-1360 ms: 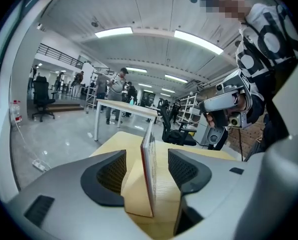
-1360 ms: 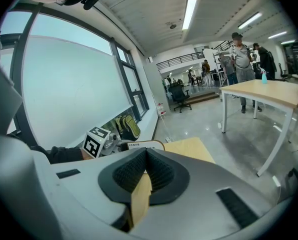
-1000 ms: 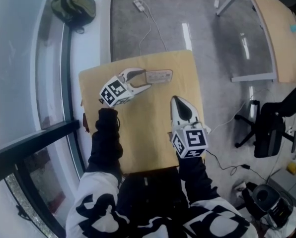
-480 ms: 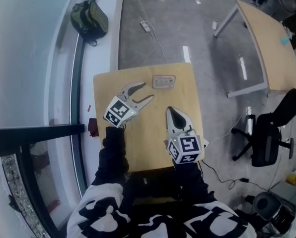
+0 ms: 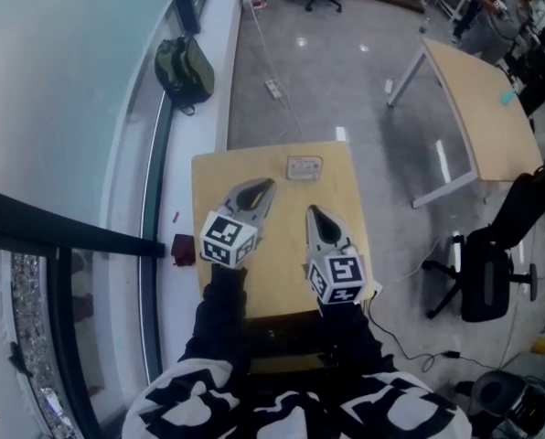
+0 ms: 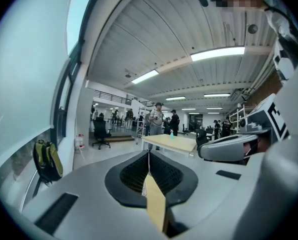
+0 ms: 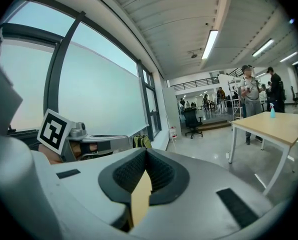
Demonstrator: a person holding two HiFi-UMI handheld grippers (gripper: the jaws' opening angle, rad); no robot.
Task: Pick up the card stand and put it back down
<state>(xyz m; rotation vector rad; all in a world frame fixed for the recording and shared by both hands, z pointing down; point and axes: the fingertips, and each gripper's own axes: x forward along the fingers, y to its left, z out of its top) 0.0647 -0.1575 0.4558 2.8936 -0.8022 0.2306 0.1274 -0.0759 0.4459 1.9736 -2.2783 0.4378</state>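
In the head view, the card stand point(image 5: 304, 166) is seen lying at the far edge of the small wooden table point(image 5: 208, 181), apart from both tools. The left gripper point(image 5: 265, 187) and the right gripper point(image 5: 313, 212) are held side by side over the table's nearer part, tips pointed away. This looks like a resting pose, with the stand set down and nothing carried.

In the left gripper view, the jaws are seen pressed together with nothing between them. The room is looked across, so the stand is not shown.

In the right gripper view, the jaws are likewise closed and empty. Only the other tool and the room are shown.
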